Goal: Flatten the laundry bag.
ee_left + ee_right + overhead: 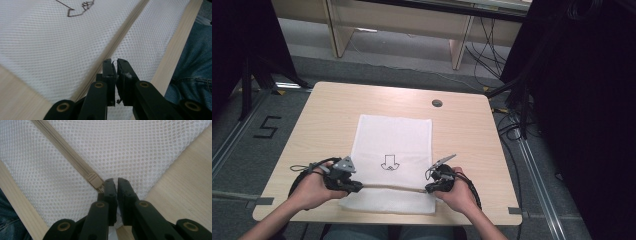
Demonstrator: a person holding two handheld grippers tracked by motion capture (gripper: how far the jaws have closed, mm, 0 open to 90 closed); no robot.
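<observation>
A white mesh bag (394, 135) lies flat on the wooden table (322, 115), with a small black drawing in its middle. A beige zipper (392, 187) runs across it near the front edge. My left gripper (357, 186) rests at the zipper's left end. Its jaws (114, 61) are shut, tips on the mesh beside the zipper (125, 30); whether they pinch cloth is unclear. My right gripper (428, 189) sits at the zipper's right end. It (115, 180) is shut, with white mesh showing between its jaws, right next to the zipper slider (94, 180).
A round cable hole (437, 103) sits in the table's far right part. The table's front edge runs just behind both grippers, and a person's jeans (195, 57) show below it. Wooden furniture and loose cables (492, 55) stand on the floor beyond the table.
</observation>
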